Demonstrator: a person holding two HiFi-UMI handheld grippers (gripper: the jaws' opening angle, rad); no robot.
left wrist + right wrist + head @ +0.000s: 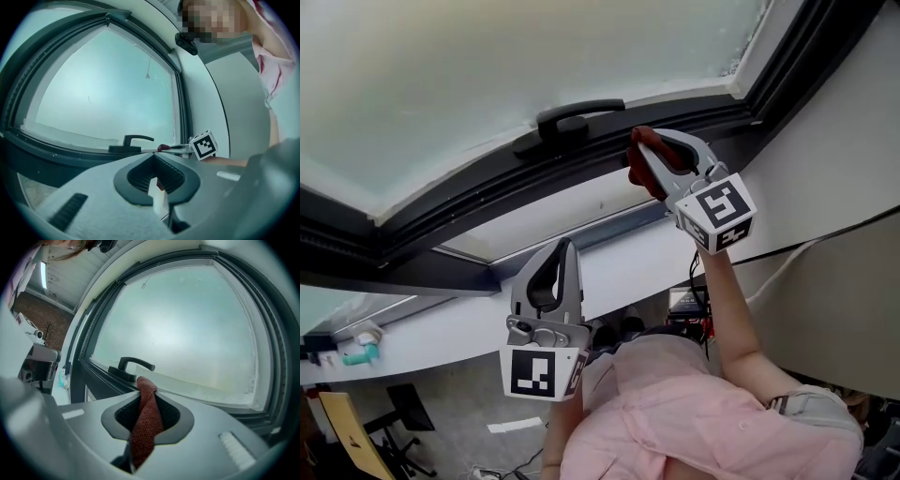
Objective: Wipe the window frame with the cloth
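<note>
Cloth [146, 420], a rust-red knit rag, is clamped between the 2 fingers of the right gripper [654, 157]. The fingers are pressed shut on its middle, so a rounded fold stands out past the tips and the rest hangs back through them. The gripper is raised to the dark window frame [478, 208]. The fold sits at the frame's rail below the frosted glass [487, 66], just right of the black handle [577, 120]. It looks to be at the rail's surface, though I cannot tell if it actually presses on it.

Nearer and lower to the left, the left gripper [559, 262] is well apart from the frame, with its fingers drawn together on nothing.

By my reading, the step in hand is bringing the cloth onto the frame to begin a wiping stroke. The next move calls for pushing the fold firmly against the rail and dragging it along its length. Going right toward the corner would avoid the handle, which could snag the cloth. The grip should stay tight so the rag does not pull free.
</note>
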